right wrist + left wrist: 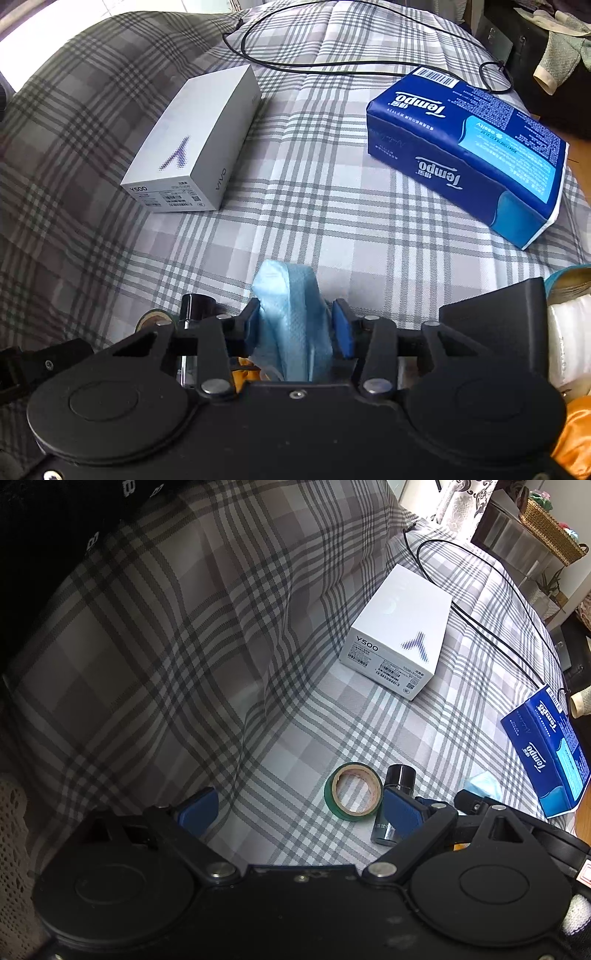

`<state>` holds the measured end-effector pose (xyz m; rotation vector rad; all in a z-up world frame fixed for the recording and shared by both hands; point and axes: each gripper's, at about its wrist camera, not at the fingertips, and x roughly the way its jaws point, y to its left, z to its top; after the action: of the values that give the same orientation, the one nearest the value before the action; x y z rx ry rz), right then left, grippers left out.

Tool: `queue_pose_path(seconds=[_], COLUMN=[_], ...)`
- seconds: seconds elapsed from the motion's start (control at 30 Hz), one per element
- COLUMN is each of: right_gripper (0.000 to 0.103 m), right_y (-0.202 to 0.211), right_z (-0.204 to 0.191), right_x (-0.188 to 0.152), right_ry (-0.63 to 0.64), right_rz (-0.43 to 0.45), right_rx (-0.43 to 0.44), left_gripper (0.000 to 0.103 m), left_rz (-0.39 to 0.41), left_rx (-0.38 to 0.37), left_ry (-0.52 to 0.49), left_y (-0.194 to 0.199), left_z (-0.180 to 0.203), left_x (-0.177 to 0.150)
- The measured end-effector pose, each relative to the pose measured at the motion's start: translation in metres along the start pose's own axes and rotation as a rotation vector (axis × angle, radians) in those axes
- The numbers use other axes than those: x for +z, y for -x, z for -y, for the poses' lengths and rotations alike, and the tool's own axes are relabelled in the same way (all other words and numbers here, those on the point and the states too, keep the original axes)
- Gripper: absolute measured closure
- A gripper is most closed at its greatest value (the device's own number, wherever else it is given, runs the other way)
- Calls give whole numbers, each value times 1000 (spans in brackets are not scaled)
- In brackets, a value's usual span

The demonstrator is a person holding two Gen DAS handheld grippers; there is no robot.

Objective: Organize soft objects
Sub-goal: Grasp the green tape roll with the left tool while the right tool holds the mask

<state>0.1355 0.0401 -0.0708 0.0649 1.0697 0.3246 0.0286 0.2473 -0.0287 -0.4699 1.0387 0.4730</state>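
My right gripper (pixel 295 326) is shut on a crumpled light blue cloth (pixel 290 291), which sticks up between its blue pads over the plaid bedsheet (pixel 295 206). The same cloth (pixel 482 784) peeks out at the right of the left wrist view. My left gripper (pixel 299 810) stands open above the sheet, its pads wide apart and touching nothing. A green tape roll (pixel 352 790) lies flat on the sheet between its fingers. A dark small bottle (pixel 397 779) lies partly behind the right finger. A blue Tempo tissue pack (pixel 469 147) lies to the right.
A white phone box (pixel 192 147) sits on the bed at the left, with a black cable (pixel 332 66) looped behind it. Orange fabric (pixel 576 435) and a white roll (pixel 569 332) lie at the right edge. A wicker basket (pixel 554 528) stands on furniture beyond the bed.
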Motion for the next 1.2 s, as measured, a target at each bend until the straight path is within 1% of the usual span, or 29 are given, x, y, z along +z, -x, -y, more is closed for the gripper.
queue_pose_path(seconds=[0.07,0.2,0.37,0.67,0.83,0.93,1.0,1.1,1.2], right_gripper=[60,60,60,60,60,60,60,60,60], right_y=[6,24,46,72,77,79,82,85,87], right_z=[0,2,4,10,15,18,19,20,20], right_x=[1,6,8,-7,-12,-13,-15,-18,-20], right_ry=[-6,-25,-36,-7,-2,-7,-4,1,2], right_rz=[20,60,82,67,62,60,61,56,54], right_rx=[-3,17,54,79,72,76,81,89,105], left_gripper=[8,8,7,7,7,8,8,8,8], left_rz=[-1,-5,-10,-22,-41,-56,-66,-79,-64], left_rx=[0,1,-7,-5,9,36,45,31,29], left_ry=[4,14,4,-60,-27,-15,-21,-41,-78], left_y=[-1,-3,-8,-30,-42,-50,-55,-58,-56], left_z=[-1,-3,0,24,16,9,9,16,26], left_x=[0,2,2,3,8,10,10,9,7])
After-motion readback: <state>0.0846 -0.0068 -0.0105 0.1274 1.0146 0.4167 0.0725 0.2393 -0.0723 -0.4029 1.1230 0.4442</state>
